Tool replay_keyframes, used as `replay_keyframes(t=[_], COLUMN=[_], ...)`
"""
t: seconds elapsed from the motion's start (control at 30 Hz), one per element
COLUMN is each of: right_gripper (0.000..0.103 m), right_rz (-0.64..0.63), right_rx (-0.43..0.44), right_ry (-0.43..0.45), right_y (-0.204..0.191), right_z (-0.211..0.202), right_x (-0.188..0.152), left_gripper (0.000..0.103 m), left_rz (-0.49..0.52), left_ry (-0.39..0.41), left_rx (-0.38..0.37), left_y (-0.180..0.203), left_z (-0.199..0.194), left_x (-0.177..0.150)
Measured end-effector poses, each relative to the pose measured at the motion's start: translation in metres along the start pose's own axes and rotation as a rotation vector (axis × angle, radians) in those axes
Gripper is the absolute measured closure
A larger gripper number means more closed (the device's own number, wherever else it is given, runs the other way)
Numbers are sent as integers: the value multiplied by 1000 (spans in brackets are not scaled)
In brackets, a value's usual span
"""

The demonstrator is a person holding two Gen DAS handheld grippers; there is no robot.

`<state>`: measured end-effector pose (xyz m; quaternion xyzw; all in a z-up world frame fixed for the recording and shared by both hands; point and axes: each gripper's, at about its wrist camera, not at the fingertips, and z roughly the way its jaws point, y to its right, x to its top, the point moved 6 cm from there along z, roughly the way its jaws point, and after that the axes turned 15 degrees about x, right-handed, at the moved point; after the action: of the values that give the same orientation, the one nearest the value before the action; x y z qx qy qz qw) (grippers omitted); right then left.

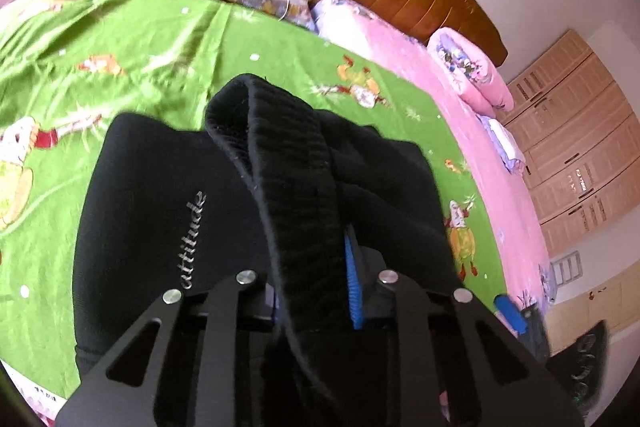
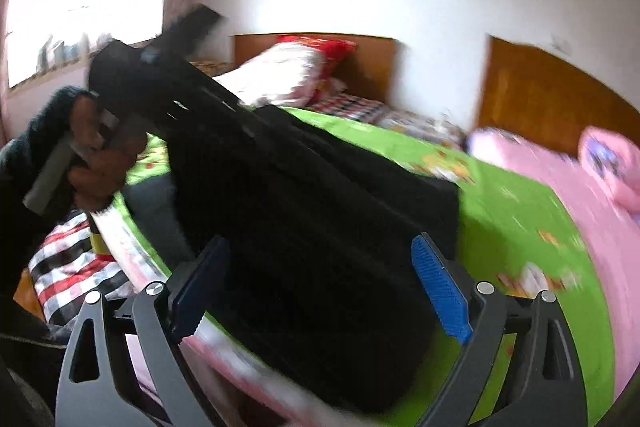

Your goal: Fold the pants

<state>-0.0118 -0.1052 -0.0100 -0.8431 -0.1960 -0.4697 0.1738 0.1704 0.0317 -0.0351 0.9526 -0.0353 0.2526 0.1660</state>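
One pair of black pants (image 1: 168,187) lies on the green cartoon-print sheet (image 1: 120,39) of the bed, its smooth knit bearing the silver script word "attitude", and its ribbed waistband rises in a thick band to the left gripper (image 1: 316,291), whose two blue ridged pads pinch that band. In the blurred right wrist view, a hand (image 2: 100,155) at the left holds the left gripper's handle, and the right gripper (image 2: 320,283) stands with its two fingers spread wide over the pants, not touching them.

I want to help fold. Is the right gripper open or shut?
Open. The right gripper has its blue pads wide apart, pressing nothing; the black pants lie beyond.
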Motion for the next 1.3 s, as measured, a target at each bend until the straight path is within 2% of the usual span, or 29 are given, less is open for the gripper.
replay_keyframes(t=[0.13,0.2,0.3,0.43,0.5,0.67,0.77,0.93,1.1,1.2,1.3], right_gripper=[14,14,14,14,14,14,13,13,13,13,13], right_rz=[71,42,-14,-41,-37,-71,-80,-66,-77,-66,-25], right_rx=[-16,-33,-74,-247,-295,-332,-336,-324,-328,-284,-205], right_ry=[0,-36,-40,-42,-59,-95,-105,-121,-129,-139,-137], right_y=[7,0,-10,5,14,14,12,15,13,9,7], right_z=[-10,-2,10,20,23,19,18,19,20,21,15], right_x=[-31,-40,-41,-42,-42,-48,-51,-53,-50,-53,-56], left_gripper=[81,82,82,82,82,83,83,84,84,84,74], left_rz=[1,5,20,21,8,-40,-83,-173,-194,-181,-136], left_ry=[23,29,44,63,90,128,74,-31,-14,-15,-3], left_rx=[-34,-48,-48,-65,-67,-48,-29,-23,-45,-31,39], left_y=[10,14,21,22,15,-27,-60,-106,-124,-126,-120], left_z=[-19,-27,-40,-59,-72,-99,-84,-32,-26,-25,-20], left_x=[8,11,16,26,31,32,17,-12,-26,-29,-32])
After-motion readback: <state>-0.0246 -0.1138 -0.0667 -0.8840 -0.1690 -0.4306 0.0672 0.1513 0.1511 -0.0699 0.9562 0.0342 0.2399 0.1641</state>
